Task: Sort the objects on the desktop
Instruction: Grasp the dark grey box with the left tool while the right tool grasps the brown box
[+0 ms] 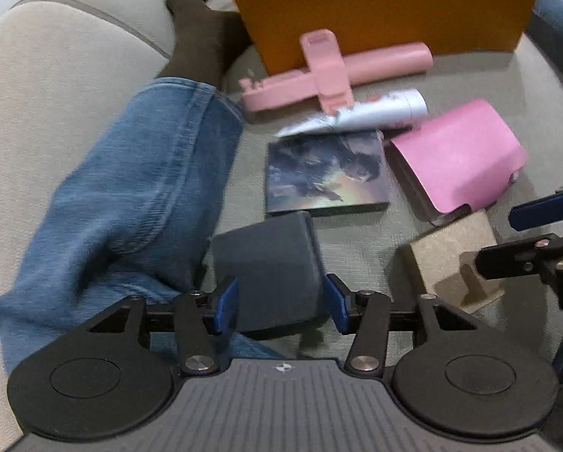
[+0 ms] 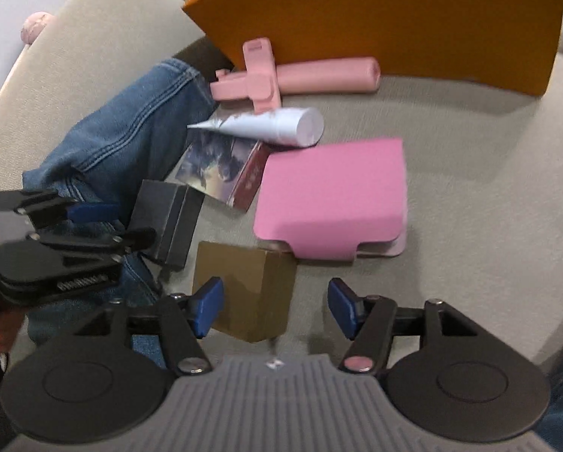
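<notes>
My left gripper (image 1: 281, 303) is open, its blue pads on either side of a dark grey box (image 1: 266, 263) without visibly pressing it. The same box shows in the right wrist view (image 2: 166, 222) beside that gripper (image 2: 104, 222). My right gripper (image 2: 276, 307) is open; a brown cardboard box (image 2: 249, 290) stands between its pads, against the left pad. This box shows at the right in the left wrist view (image 1: 455, 252). Further off lie a picture card (image 1: 326, 173), a white tube (image 1: 372, 113), a pink case (image 1: 458, 158) and a pink selfie stick (image 1: 334, 71).
An orange open box (image 1: 387, 11) stands at the back on the beige cushion (image 1: 451, 75), with pink items inside. A leg in blue jeans (image 1: 130, 196) with a dark sock (image 1: 198, 37) lies along the left side.
</notes>
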Demonstrator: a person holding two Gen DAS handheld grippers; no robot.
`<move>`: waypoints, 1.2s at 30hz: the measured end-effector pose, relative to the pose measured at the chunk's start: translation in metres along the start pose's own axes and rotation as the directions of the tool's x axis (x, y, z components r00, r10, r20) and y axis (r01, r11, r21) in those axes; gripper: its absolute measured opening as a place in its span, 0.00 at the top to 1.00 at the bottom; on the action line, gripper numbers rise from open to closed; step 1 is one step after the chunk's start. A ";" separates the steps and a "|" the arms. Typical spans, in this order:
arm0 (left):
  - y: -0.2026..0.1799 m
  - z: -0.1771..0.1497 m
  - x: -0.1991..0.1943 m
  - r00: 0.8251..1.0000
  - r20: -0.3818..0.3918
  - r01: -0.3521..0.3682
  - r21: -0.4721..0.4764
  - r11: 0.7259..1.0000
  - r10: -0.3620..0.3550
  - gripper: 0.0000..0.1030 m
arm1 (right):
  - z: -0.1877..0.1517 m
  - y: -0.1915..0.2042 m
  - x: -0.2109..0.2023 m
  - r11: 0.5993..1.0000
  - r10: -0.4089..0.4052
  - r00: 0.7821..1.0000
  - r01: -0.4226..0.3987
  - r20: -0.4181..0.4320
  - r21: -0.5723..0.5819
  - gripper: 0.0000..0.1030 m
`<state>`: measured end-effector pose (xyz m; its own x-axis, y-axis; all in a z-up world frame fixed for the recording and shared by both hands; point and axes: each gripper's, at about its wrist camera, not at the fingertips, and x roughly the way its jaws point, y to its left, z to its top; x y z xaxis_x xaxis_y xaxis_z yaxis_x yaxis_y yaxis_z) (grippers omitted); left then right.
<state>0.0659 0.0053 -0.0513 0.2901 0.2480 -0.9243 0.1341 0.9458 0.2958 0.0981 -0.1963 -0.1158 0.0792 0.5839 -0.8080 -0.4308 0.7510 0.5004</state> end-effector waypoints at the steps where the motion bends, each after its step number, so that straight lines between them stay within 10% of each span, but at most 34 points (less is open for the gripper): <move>1: -0.003 0.000 0.004 1.000 -0.011 0.002 0.007 1.000 -0.002 0.41 | -0.002 0.000 0.000 1.000 -0.002 1.000 0.002 -0.004 0.001 0.38; 11: -0.012 0.005 0.030 0.996 -0.054 -0.062 0.067 0.996 0.065 0.11 | 0.002 -0.007 0.025 0.993 0.102 0.993 -0.098 -0.062 0.062 0.29; 19: -0.010 0.006 0.038 0.990 -0.058 -0.120 0.115 0.986 0.128 0.10 | 0.004 -0.010 0.029 0.983 0.162 0.986 -0.156 -0.050 0.100 0.41; 36: 0.013 -0.015 -0.011 0.997 0.064 -0.046 0.052 0.998 0.043 0.48 | -0.012 0.000 -0.041 0.984 -0.122 0.988 0.133 0.091 -0.115 0.51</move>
<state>0.0503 0.0184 -0.0411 0.3560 0.2742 -0.8934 0.1700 0.9210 0.3504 0.0845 -0.2237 -0.0866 0.2128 0.5131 -0.8315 -0.5171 0.7812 0.3497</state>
